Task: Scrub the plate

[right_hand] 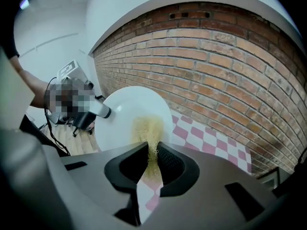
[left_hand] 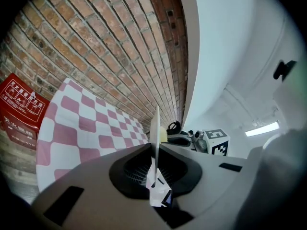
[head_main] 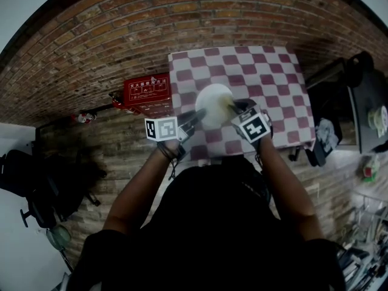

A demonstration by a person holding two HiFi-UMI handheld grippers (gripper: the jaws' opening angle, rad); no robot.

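Held up on edge over the red-and-white checked table (head_main: 273, 83) is a white plate (head_main: 213, 103). My left gripper (head_main: 199, 115) is shut on its rim; in the left gripper view the plate (left_hand: 155, 126) appears as a thin upright edge clamped between the jaws. My right gripper (head_main: 235, 109) is shut on a yellow sponge (right_hand: 147, 131), which presses against the face of the plate (right_hand: 122, 116). The left gripper (right_hand: 93, 110) shows at the plate's left rim in the right gripper view. The right gripper's marker cube (left_hand: 217, 142) sits behind the plate in the left gripper view.
A red box (head_main: 145, 91) with white print lies on the brick floor left of the table. Dark furniture and clutter (head_main: 364, 96) stand to the right, and a black chair (head_main: 42, 180) at the left. A brick wall (right_hand: 225, 66) rises behind the table.
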